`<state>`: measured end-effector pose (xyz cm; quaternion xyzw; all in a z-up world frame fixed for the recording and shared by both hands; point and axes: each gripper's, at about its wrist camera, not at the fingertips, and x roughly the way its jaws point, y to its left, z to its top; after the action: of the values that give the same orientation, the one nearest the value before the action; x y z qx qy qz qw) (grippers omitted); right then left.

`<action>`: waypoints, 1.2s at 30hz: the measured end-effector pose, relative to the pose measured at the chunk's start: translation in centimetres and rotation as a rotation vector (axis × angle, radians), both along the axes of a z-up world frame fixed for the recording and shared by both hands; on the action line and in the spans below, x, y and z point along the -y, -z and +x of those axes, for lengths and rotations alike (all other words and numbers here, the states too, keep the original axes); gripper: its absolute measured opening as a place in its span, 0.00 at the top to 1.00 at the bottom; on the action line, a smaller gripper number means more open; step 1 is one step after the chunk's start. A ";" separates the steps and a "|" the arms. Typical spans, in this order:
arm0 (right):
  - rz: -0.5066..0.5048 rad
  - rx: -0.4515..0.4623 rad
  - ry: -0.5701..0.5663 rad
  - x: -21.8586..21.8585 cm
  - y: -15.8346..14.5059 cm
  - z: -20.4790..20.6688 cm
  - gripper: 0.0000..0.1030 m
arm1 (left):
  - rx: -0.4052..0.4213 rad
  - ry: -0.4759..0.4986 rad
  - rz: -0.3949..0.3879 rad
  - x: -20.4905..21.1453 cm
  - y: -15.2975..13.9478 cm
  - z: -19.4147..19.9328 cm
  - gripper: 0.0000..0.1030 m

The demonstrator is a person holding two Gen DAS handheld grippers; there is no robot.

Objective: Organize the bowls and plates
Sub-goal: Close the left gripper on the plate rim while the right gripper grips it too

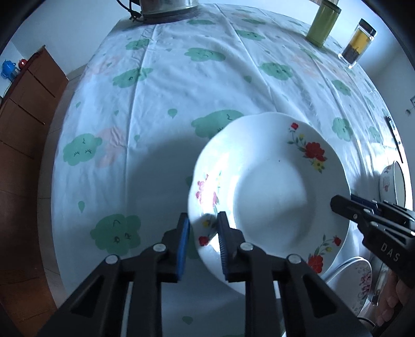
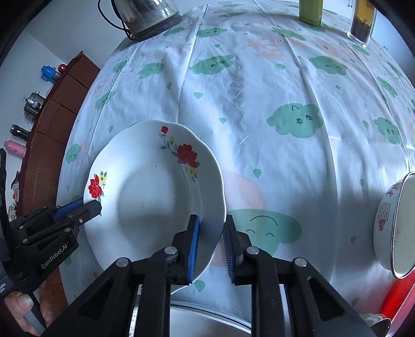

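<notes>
Left gripper (image 1: 201, 230) straddled the near-left rim of the flowered plate (image 1: 269, 186), blue pads either side of the rim with a narrow gap remaining on the outer side; whether they pressed it could not be told. Right gripper (image 2: 211, 233) straddled the opposite rim likewise, inner pad against the plate, outer pad just off the edge; grip uncertain.

Plate sat at the table's near edge on the cloud-print tablecloth (image 1: 181, 85). A patterned plate (image 1: 363, 277) lay close beside it, and an enamel bowl (image 2: 396, 228) stood further right on the cloth.

Far side of table: kettle base (image 2: 153, 15), green canister (image 1: 323, 24), clear jar (image 1: 359, 44). Wooden cabinet (image 1: 28, 103) stood off left.
</notes>
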<state>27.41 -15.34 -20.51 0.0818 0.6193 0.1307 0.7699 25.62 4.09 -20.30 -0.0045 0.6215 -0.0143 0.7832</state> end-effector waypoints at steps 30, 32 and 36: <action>-0.025 0.038 -0.029 -0.6 -1.2 0.2 0.80 | 0.051 -0.016 0.058 0.2 -1.4 -0.6 0.82; -0.025 0.041 -0.030 -0.6 -1.3 0.2 0.80 | 0.051 -0.019 0.058 0.1 -1.4 -0.7 0.82; -0.026 0.046 -0.034 -0.7 -1.4 0.2 0.80 | 0.053 -0.025 0.056 -0.1 -1.6 -0.8 0.82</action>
<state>27.59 -14.67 -19.07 0.0581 0.6045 0.1375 0.7825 24.82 4.24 -18.75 0.0100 0.6005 0.0127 0.7994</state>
